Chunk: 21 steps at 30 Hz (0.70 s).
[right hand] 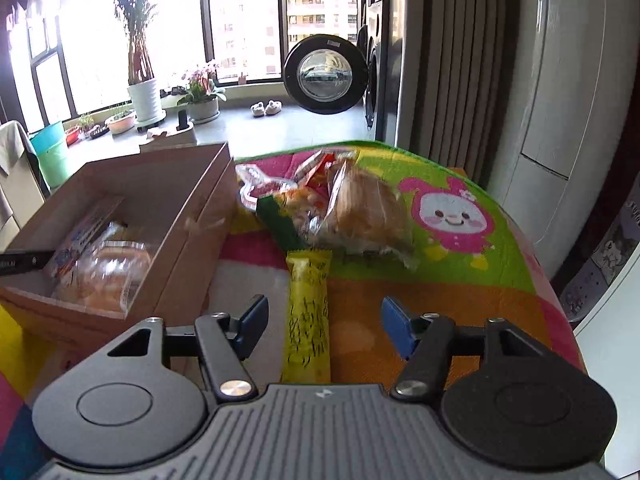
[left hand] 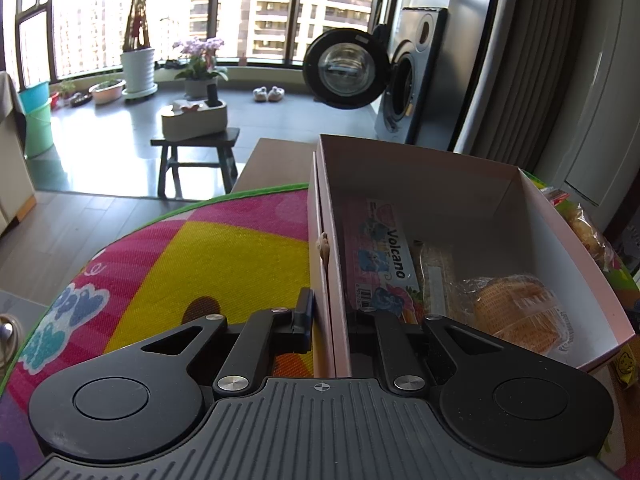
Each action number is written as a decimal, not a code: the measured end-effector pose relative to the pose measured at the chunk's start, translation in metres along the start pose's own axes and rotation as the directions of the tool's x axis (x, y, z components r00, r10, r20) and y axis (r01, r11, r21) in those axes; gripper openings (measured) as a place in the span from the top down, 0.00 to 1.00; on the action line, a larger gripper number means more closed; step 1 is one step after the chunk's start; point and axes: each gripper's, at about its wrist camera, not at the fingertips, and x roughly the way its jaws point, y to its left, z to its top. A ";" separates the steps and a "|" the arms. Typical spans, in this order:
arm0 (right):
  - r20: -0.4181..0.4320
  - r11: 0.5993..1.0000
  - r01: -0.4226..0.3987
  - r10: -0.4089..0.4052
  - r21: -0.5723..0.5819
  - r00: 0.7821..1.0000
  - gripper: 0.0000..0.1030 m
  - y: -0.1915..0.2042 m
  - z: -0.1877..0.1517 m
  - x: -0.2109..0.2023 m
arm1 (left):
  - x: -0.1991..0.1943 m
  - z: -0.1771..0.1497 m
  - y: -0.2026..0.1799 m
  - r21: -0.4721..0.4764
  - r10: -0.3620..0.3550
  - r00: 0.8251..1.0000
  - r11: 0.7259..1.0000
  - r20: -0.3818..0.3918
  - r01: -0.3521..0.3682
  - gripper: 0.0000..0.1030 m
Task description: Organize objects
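Left gripper [left hand: 329, 322]: fingers clamped on the pink cardboard box's [left hand: 420, 168] near wall.
Right gripper [right hand: 324, 326]: fingers apart, straddling the yellow snack packet [right hand: 308, 320], seemingly not touching.

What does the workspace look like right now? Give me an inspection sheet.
Surface: colourful cartoon mat.
Job's things: pink box holds a Volcano pack and wrapped bread; yellow packet and snack pile lie beside it on the mat.
Clutter: nothing seen.
Grippers: left gripper straddles the box's side wall; right gripper open around the yellow packet.
Cables: nothing seen.
Surroundings: open washing machine, plants, stool.
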 end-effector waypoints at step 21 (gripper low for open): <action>-0.195 0.988 0.043 -0.072 -0.147 0.978 0.47 0.004 0.127 0.144 | -0.001 0.001 0.000 -0.018 -0.029 1.000 0.999 -0.002 0.029 0.86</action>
